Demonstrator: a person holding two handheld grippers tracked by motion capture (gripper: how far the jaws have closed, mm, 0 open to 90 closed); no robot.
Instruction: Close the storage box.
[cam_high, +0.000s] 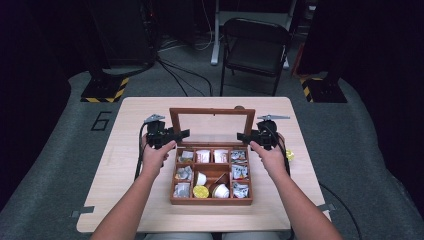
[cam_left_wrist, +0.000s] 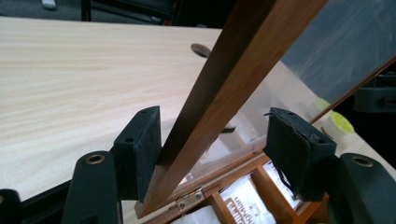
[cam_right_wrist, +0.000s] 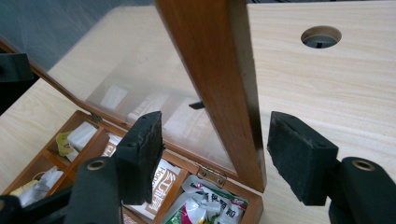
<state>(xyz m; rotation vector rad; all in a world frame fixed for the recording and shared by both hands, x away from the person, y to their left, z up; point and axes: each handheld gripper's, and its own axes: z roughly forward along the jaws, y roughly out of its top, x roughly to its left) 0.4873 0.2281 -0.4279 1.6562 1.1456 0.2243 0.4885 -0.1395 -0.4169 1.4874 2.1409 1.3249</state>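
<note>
Lid-handling step in hand: the glass-paned brown wooden lid (cam_high: 212, 123) stands upright on the compartmented wooden box (cam_high: 211, 201) mid-worktop, its side rails between the slack, open jaws of the left gripper (cam_high: 183, 133) and right gripper (cam_high: 242, 136); next move likely needs both withdrawn evenly.

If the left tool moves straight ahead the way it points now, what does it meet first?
Probably the brown wooden frame of the raised glass lid; that frame already stands between the left tool's jaws, against one pad.

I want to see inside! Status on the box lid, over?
Left tongs and right tongs open, straddling lid side rails. Lid upright, box open. Nothing in the way.
</note>
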